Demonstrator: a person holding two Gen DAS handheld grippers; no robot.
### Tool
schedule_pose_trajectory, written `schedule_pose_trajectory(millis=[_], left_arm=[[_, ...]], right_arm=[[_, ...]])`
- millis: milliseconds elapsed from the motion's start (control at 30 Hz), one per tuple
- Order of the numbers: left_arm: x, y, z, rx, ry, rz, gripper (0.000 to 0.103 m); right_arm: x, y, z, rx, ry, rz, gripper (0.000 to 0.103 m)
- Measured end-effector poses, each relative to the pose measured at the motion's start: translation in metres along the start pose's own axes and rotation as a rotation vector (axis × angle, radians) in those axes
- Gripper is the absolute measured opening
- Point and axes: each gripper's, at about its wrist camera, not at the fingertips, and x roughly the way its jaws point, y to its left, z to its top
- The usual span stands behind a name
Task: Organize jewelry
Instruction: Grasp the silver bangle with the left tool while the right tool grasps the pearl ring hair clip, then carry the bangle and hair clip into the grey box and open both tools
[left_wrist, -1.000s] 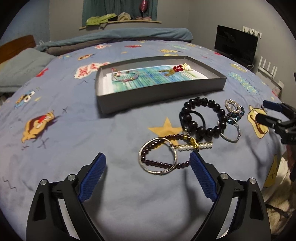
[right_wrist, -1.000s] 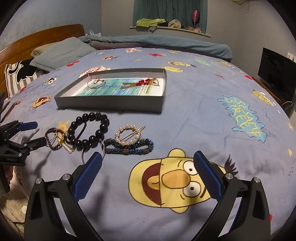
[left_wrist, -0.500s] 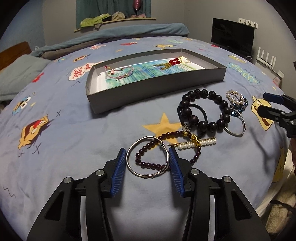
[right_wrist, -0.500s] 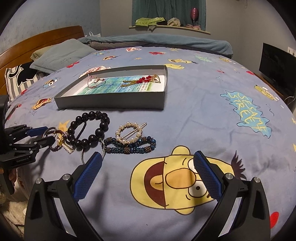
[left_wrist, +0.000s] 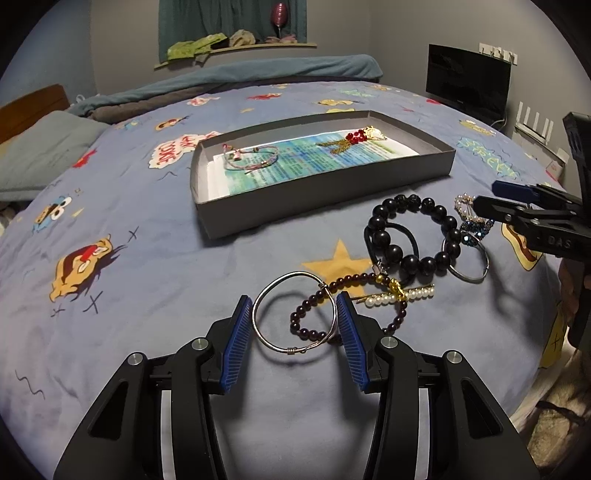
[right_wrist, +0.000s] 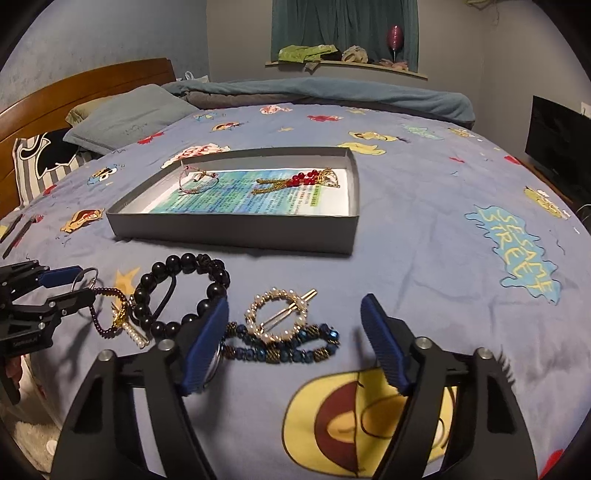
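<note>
My left gripper (left_wrist: 294, 326) is shut on a silver bangle (left_wrist: 291, 348), its blue pads touching both sides of the ring. The bangle is tilted up off the blue bedspread, over a dark red bead bracelet (left_wrist: 310, 332). A pearl hair pin (left_wrist: 399, 295) and a black bead bracelet (left_wrist: 413, 236) lie to the right. My right gripper (right_wrist: 293, 345) is open above a blue bead bracelet (right_wrist: 284, 349) and a round pearl clip (right_wrist: 280, 314). The grey tray (left_wrist: 325, 186) holds a thin bracelet (left_wrist: 255, 157) and a red and gold piece (left_wrist: 351, 140).
The bed edge falls away at the right in the left wrist view. A pillow (right_wrist: 129, 118) and wooden headboard (right_wrist: 85, 88) lie far left. A black screen (left_wrist: 467, 81) stands beyond the bed. A folded blanket (right_wrist: 332, 92) lies along the far side.
My left gripper closed from wide open onto the silver bangle and tilted it up. My right gripper moved forward over the blue bead bracelet and narrowed somewhat.
</note>
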Motion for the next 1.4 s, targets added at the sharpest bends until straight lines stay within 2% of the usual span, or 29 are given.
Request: schedule_pose_trajectory(millis=[100, 233, 267, 300, 700, 867, 1167, 1400], left_arm=[[0.0, 0.002, -0.001, -0.005, 0.001, -0.004, 0.049], [0.001, 0.004, -0.001, -0.013, 0.004, -0.003, 0.048], [0.001, 0.004, -0.001, -0.014, 0.005, -0.003, 0.048], [0.001, 0.005, -0.001, -0.015, 0.005, -0.004, 0.049], [-0.004, 0.012, 0.004, -0.023, -0.007, -0.017, 0.048], [-0.009, 0.019, 0.014, -0.023, -0.024, -0.008, 0.048], [-0.011, 0.039, 0.059, -0.032, -0.093, 0.015, 0.048], [0.012, 0.046, 0.091, -0.042, -0.084, 0.007, 0.048]], right_arm=[[0.008, 0.003, -0.001, -0.011, 0.023, 0.003, 0.059], [0.015, 0.009, -0.003, -0.042, 0.044, -0.008, 0.052], [0.016, 0.009, -0.003, -0.047, 0.045, -0.005, 0.044], [0.016, 0.009, -0.003, -0.052, 0.047, -0.006, 0.041], [0.002, 0.006, 0.002, -0.048, 0.024, 0.014, 0.041], [-0.006, 0.002, 0.015, -0.047, 0.004, 0.023, 0.041], [-0.006, -0.006, 0.053, -0.044, -0.045, 0.03, 0.041], [0.017, -0.01, 0.08, -0.029, -0.038, 0.042, 0.041]])
